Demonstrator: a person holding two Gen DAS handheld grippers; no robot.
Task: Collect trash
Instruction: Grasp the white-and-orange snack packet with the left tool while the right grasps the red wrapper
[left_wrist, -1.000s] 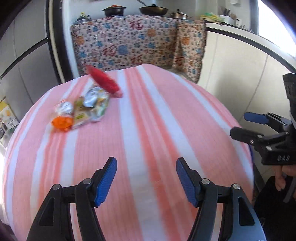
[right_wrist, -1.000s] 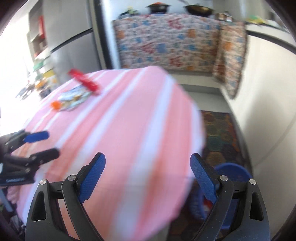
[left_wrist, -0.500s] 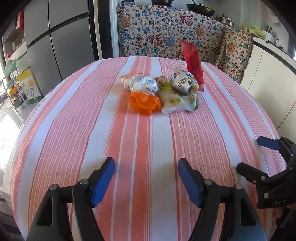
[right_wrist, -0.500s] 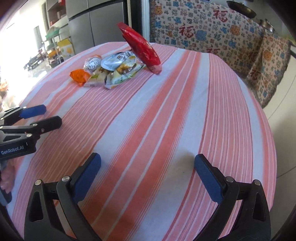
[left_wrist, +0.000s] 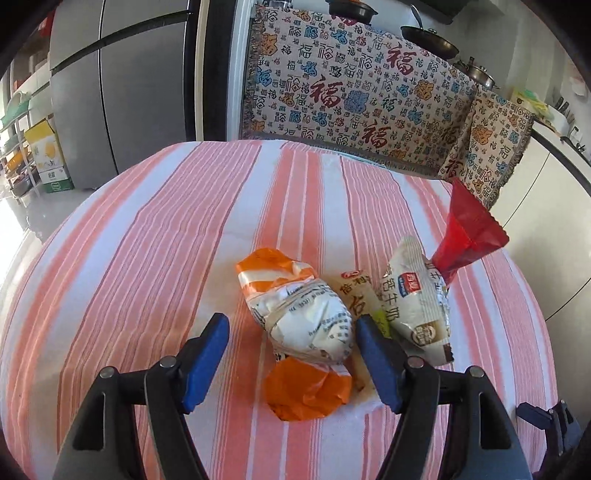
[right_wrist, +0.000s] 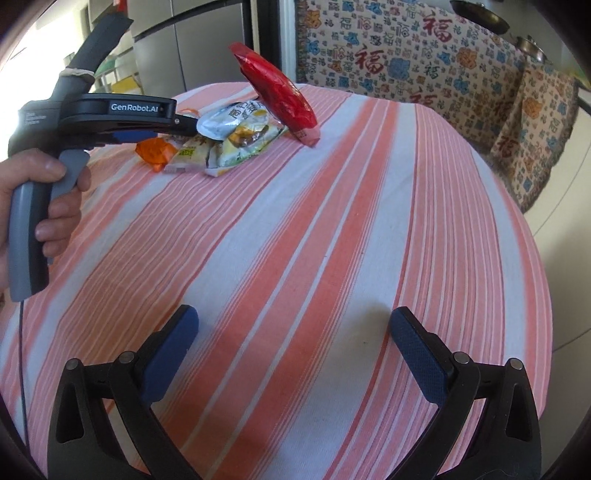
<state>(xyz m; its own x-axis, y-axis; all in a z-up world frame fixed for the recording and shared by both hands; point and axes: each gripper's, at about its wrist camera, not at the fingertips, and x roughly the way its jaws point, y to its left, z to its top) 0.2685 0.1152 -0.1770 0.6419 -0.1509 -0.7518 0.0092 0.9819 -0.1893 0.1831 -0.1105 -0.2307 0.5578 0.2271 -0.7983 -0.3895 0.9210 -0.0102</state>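
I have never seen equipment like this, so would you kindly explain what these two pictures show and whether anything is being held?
There is no robot here: a person holds a pistol-grip tool with two blue-padded fingers in each hand, and a fisheye camera on each tool looks forward along those fingers. One picture is from the left gripper, the other from the right gripper; the second also shows the hand gripping the left tool. On the round table with the pink-and-white striped cloth lies a small heap of litter: a crumpled orange-and-white wrapper, a silvery snack packet and a red foil bag. The left jaws are closing around the crumpled wrapper, not yet pressing it. The right jaws stand wide open over bare cloth.
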